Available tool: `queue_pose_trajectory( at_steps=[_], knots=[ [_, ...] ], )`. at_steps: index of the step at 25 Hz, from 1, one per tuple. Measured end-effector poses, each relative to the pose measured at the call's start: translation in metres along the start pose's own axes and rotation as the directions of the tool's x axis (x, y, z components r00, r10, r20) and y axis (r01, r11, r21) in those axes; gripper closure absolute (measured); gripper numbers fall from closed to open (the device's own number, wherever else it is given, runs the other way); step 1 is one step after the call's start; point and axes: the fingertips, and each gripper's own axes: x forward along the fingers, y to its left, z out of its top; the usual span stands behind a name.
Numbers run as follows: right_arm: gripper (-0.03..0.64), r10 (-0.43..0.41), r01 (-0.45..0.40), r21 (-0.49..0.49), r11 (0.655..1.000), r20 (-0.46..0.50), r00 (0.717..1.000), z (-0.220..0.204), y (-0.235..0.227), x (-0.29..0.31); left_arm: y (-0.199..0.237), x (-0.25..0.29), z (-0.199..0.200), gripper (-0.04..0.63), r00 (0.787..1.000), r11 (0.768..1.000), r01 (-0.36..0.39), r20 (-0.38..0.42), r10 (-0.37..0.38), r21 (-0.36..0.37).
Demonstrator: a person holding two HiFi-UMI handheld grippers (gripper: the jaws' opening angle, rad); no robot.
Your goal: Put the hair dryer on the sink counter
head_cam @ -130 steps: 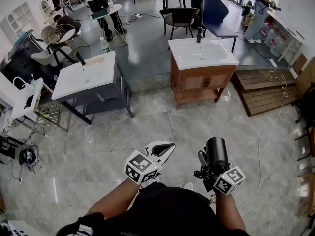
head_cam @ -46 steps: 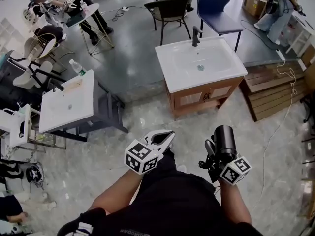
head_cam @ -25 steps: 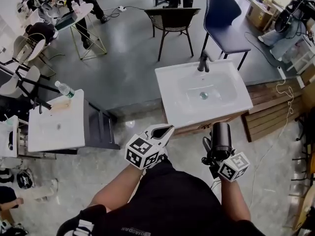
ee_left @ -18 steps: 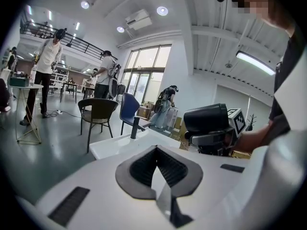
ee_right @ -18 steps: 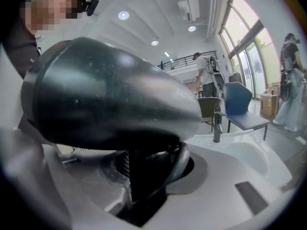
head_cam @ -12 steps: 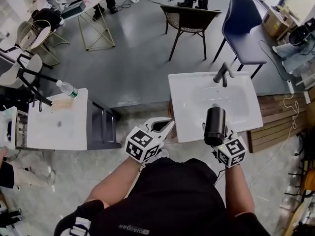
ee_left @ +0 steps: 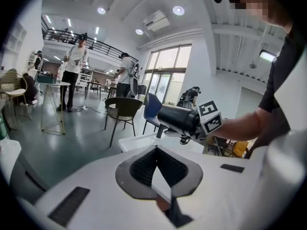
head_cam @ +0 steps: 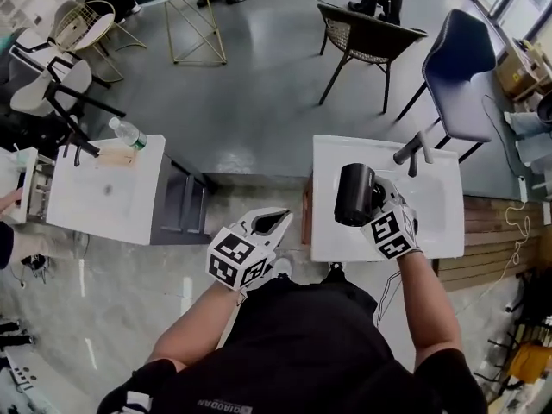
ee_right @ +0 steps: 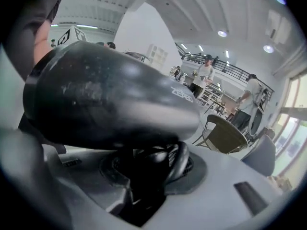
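We look down on a grey polished concrete floor [head_cam: 259,84] that fills the far part of the scene. At the near right stands a white rectangular ceramic sink counter [head_cam: 332,241] with a sunken basin, and well apart at the left stands a second white sink top on a dark cabinet [head_cam: 103,201]. Beyond the right counter, on the far side, we see a dark blue padded chair [head_cam: 461,67] and, to its left, a brown woven chair on thin metal legs [head_cam: 366,37]. The black plastic hair dryer [head_cam: 354,194] hangs over the left part of the white rectangular ceramic sink counter, barrel pointing left; from the left gripper view it [ee_left: 177,119] sits clear above the white top, not on it. The right gripper [head_cam: 373,205] has it by the handle: in the right gripper view the fat black barrel [ee_right: 105,99] fills the frame, and the handle with its coiled cord sits between the jaws of that gripper [ee_right: 148,176], which are closing on it. The left gripper [head_cam: 274,222] hangs near us, left of the counter, over the floor; its jaws [ee_left: 157,169] meet at the tips with nothing between them. A dark metal faucet [head_cam: 414,149] rises at the counter's far edge. A clear plastic bottle [head_cam: 129,134] stands at the far edge of the left sink top.
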Motion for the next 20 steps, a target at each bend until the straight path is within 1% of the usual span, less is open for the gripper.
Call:
queue_pose_trajectory(
  at_steps=[3,6,8,11,13,16,18,20],
  knots=[
    [0.500,0.045,-0.049,-0.088,0.995,-0.043,0.998,-0.001,-0.018,0.030,0.006,-0.003,0.003,0.595,0.997,0.996,-0.076,0.019,0.077,-0.043],
    [0.500,0.097,-0.113,-0.172,0.979,-0.103,0.990,-0.008,-0.029,0.066,0.011,-0.007,0.007,0.595,0.986,0.986,-0.155,0.043,0.158,-0.067],
    [0.500,0.124,-0.159,-0.230,0.960,-0.158,0.980,-0.018,-0.035,0.091,0.014,-0.010,0.011,0.595,0.976,0.974,-0.204,0.062,0.210,-0.096],
    [0.500,0.156,-0.228,-0.307,0.924,-0.241,0.958,-0.036,-0.042,0.126,0.012,-0.015,0.010,0.595,0.963,0.960,-0.253,0.067,0.262,-0.121],
    [0.500,0.174,-0.273,-0.338,0.901,-0.296,0.939,-0.051,-0.043,0.147,0.012,-0.021,0.005,0.595,0.953,0.949,-0.286,0.060,0.295,-0.134],
    [0.500,0.198,-0.336,-0.357,0.872,-0.371,0.907,-0.072,-0.042,0.169,0.012,-0.030,-0.005,0.595,0.939,0.929,-0.329,0.049,0.341,-0.171],
    [0.500,0.210,-0.368,-0.359,0.858,-0.408,0.889,-0.083,-0.041,0.180,0.011,-0.033,-0.011,0.595,0.931,0.918,-0.350,0.038,0.363,-0.188],
    [0.499,0.218,-0.385,-0.352,0.853,-0.430,0.876,-0.089,-0.040,0.189,0.010,-0.036,-0.014,0.595,0.924,0.908,-0.368,0.035,0.382,-0.200]
  ],
)
